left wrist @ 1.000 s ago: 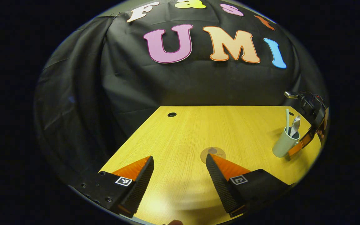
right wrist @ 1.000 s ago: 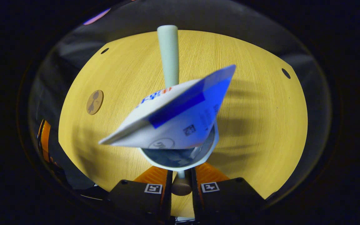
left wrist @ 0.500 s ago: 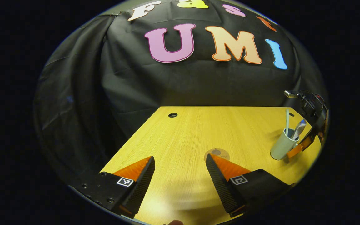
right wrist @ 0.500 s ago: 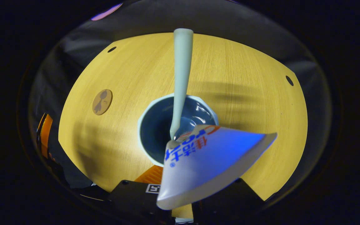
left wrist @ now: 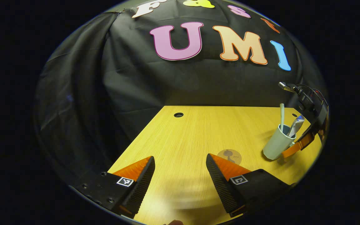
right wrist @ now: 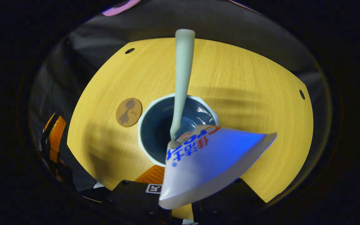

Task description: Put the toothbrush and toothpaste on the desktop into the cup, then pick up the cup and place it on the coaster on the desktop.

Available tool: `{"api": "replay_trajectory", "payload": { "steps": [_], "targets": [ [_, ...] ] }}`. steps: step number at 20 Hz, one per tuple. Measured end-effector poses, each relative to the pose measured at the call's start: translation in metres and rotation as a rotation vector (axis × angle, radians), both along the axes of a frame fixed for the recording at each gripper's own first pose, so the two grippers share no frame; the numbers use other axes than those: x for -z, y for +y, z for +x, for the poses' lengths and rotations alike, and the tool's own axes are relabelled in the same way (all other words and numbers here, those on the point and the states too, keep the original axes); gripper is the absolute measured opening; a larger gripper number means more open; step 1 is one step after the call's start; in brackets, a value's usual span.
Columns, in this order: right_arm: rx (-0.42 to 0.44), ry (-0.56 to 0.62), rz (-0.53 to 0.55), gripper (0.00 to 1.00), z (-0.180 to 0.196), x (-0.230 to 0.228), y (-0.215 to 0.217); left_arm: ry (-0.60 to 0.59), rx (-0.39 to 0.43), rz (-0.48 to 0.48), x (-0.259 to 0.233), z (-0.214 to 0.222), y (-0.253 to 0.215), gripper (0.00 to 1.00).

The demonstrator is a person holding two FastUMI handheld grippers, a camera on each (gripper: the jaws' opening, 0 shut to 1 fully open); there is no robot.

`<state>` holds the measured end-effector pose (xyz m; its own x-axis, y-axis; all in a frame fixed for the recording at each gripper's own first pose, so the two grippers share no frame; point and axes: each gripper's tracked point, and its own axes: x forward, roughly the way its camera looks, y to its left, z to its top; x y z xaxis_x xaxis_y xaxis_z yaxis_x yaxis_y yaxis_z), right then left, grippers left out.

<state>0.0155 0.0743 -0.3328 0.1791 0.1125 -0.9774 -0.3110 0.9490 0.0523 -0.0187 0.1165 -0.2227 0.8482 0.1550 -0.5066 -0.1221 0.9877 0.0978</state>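
Cup (right wrist: 155, 131): pale outside with a dark bluish glossy inside and a faceted rim; in the right gripper view it sits at the centre of the frame, seen from above. In the left gripper view the cup (left wrist: 275, 145) is at the right edge, leaning a little to the right.
Toothbrush (right wrist: 182, 78): a pale green handle, standing in the cup and rising to the upper centre of the right gripper view; in the left gripper view the toothbrush (left wrist: 282, 114) sticks up from the cup's left side.
Toothpaste (right wrist: 211, 162): a white and blue tube with its flat crimped end up, lower end inside the cup, spreading wide across the lower right of the right gripper view. In the left gripper view the toothpaste (left wrist: 295, 125) leans to the right out of the cup.
Coaster (right wrist: 129, 112): a round brown disc with a dark figure on it, flat on the table just left of the cup; in the left gripper view the coaster (left wrist: 229, 156) lies lower centre-right, behind the right finger.
Table (left wrist: 198, 131): yellow wood grain.
Left gripper (left wrist: 180, 179): at the bottom of its own view, fingers wide apart above the table, nothing between them.
Right gripper (left wrist: 298, 145): at the far right edge of the left gripper view, against the cup's right side; the tube hides its fingers in its own view, so I cannot tell whether they are clamped.
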Motion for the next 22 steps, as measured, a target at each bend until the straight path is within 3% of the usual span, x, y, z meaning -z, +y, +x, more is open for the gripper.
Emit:
{"api": "replay_trajectory", "payload": {
  "steps": [11,19,20,22],
  "targets": [
    [-0.059,0.014,0.038,0.24,0.014,0.012,0.114,0.015,0.021,-0.003,0.012,0.017,0.052,0.95],
    [-0.123,0.025,-0.061,0.23,0.005,0.028,0.137,0.02,0.02,-0.031,0.018,0.018,0.068,0.95],
    [-0.128,0.01,-0.068,0.24,0.006,0.026,0.138,0.021,0.018,-0.034,0.018,0.018,0.069,1.0],
    [-0.125,0.006,-0.071,0.27,0.007,0.022,0.137,0.021,0.019,-0.05,0.02,0.018,0.066,0.95]
  ]
}}
